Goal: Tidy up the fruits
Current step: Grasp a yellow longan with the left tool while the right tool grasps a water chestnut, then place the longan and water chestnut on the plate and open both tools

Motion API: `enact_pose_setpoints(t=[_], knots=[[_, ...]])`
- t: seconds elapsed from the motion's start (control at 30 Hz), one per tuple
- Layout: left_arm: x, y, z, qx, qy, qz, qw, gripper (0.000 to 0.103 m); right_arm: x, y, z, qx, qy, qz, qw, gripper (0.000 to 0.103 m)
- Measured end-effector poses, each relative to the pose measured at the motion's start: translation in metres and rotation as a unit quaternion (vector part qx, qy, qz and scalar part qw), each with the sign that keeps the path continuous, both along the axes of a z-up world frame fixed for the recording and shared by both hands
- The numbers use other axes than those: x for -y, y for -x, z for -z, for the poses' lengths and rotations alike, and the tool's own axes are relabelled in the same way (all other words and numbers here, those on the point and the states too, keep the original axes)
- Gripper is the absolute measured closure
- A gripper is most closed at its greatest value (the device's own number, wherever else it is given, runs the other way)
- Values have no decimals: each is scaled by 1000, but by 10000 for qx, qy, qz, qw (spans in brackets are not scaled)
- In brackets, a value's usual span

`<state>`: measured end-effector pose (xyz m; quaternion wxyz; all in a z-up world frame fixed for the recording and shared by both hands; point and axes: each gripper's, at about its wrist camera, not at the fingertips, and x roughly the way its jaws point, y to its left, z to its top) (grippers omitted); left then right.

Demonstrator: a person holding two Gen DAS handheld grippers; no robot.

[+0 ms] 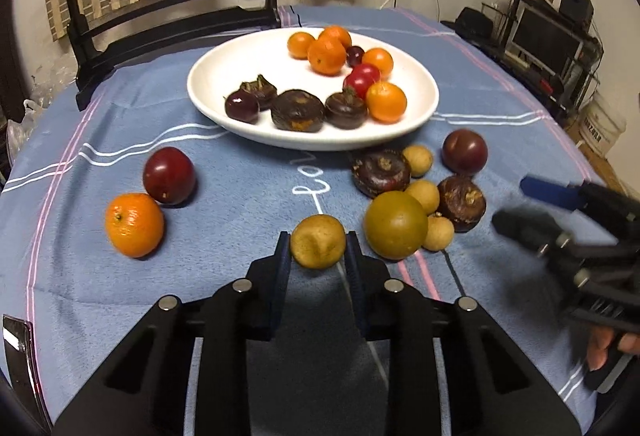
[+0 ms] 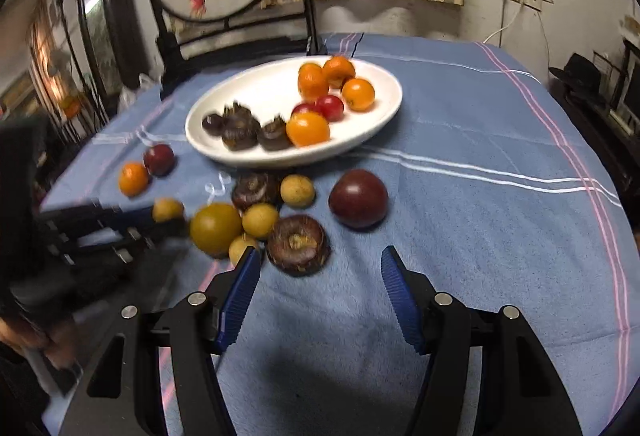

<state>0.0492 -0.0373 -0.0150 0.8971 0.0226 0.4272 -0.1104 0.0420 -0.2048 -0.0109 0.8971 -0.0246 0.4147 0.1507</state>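
The left tool (image 1: 318,242) grips a small tan longan (image 1: 318,242) between its two dark fingers, low in the centre of the left wrist view, above the blue cloth of the counter (image 1: 240,276). Just right of it lies a round olive-green fruit (image 1: 395,224), touching a cluster of smaller longans and two dark brown water chestnuts. At the lower left of that frame an orange (image 1: 134,224) rests against a dark red plum (image 1: 169,175).

The right tool (image 2: 320,268) stands wide open with nothing between its blue-padded fingers (image 2: 240,292); its left finger is just beside a water chestnut (image 2: 298,244) and a small longan (image 2: 240,248), though contact cannot be judged. Another dark plum (image 2: 358,198) sits apart beyond the gap.

Further up in both views, the white plate (image 1: 224,67) carries orange, red and dark fruits in groups.
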Motion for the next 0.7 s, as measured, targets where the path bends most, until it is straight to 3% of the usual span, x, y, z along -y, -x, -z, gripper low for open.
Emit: enact_pose_setpoints(t=[0.07,0.23,0.4,0.47,0.57,0.7], knots=[[-1,0,-1,0,23,-1,10000,77,-5,-2,5,-101,107,-55,9999,46],[-3,1,-5,17,104,12,9999,77,-19,-14,18,-302,461,-10,9985,47],[-4,1,-4,7,103,5,9999,77,-30,-25,21,-234,651,-1,9976,46],[-5,0,-3,3,97,-4,10000,77,-32,-29,21,-233,629,-35,9977,49],[-7,-2,-1,-34,105,-41,9999,77,-31,-29,19,-189,591,-26,9981,62],[-9,-3,-1,-85,172,-54,9998,77,-22,-19,12,-177,334,10,9993,63]])
